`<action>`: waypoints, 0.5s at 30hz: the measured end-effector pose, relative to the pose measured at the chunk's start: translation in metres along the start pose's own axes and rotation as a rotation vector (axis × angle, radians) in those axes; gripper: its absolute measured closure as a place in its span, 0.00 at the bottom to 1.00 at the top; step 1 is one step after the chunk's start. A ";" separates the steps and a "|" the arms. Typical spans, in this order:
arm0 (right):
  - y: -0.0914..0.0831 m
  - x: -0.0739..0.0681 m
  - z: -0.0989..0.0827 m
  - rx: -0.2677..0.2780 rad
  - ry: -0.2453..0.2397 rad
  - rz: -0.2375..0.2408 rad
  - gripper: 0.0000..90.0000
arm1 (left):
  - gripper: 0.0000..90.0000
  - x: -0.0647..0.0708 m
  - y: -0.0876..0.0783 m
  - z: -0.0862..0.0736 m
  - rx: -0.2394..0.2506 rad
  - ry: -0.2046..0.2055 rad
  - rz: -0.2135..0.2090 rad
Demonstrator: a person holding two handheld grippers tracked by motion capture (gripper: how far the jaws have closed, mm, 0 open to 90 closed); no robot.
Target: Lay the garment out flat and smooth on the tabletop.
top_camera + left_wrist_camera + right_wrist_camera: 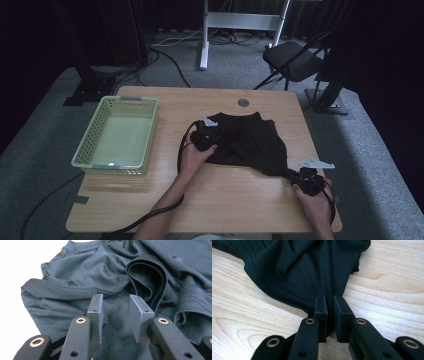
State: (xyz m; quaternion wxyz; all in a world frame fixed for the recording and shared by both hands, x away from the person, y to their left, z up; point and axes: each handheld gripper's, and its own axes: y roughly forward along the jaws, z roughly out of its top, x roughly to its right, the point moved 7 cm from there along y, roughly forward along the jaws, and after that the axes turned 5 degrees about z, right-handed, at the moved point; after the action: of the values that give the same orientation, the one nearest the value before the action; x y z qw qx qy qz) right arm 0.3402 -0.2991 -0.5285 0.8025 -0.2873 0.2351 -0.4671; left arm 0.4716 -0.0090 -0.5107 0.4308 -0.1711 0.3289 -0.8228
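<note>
A crumpled black mesh-fabric shirt [248, 142] lies on the light wooden table [210, 200], a little right of its middle, with its neck end away from the person and one corner drawn out toward the near right edge; the cloth is bunched into folds and ridges rather than spread flat. The right gripper [306, 179], held in the person's right hand [316, 200] near the table's near right corner, has that drawn-out corner of the shirt [312, 270] between its two black jaws; in the right gripper view [329, 315] the jaws stand close together with only a narrow gap, and the gathered fabric runs down into that gap, so they are clamped on the cloth; the bare wood grain of the table [387, 290] shows on either side. The left gripper [202, 137], in the person's left hand [194, 157], rests at the shirt's left side; in the left gripper view [116, 317] its jaws stand apart over the rumpled fabric [82, 272], with cloth lying beneath and between them but neither pad pressing on it; a rolled hem curls just beyond the jaw on the right of that view. A pale green perforated plastic basket [89, 142] stands on the left part of the table, well apart from the shirt; a black folding chair [295, 60] stands on the grey carpet beyond the table's far right corner.
</note>
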 end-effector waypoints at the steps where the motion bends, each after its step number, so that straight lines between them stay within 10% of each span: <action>1: 0.000 0.000 0.000 0.001 0.000 0.000 0.91 | 0.74 0.001 0.001 0.000 0.001 0.000 -0.006; 15: 0.000 0.001 0.000 0.007 0.005 0.005 0.91 | 0.70 0.013 0.016 0.004 -0.017 0.007 -0.064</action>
State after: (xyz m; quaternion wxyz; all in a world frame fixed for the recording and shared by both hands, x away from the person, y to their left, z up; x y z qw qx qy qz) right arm 0.3403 -0.2997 -0.5290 0.8042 -0.2827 0.2360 -0.4666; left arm 0.4759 -0.0283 -0.5191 0.4019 -0.1825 0.3317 -0.8338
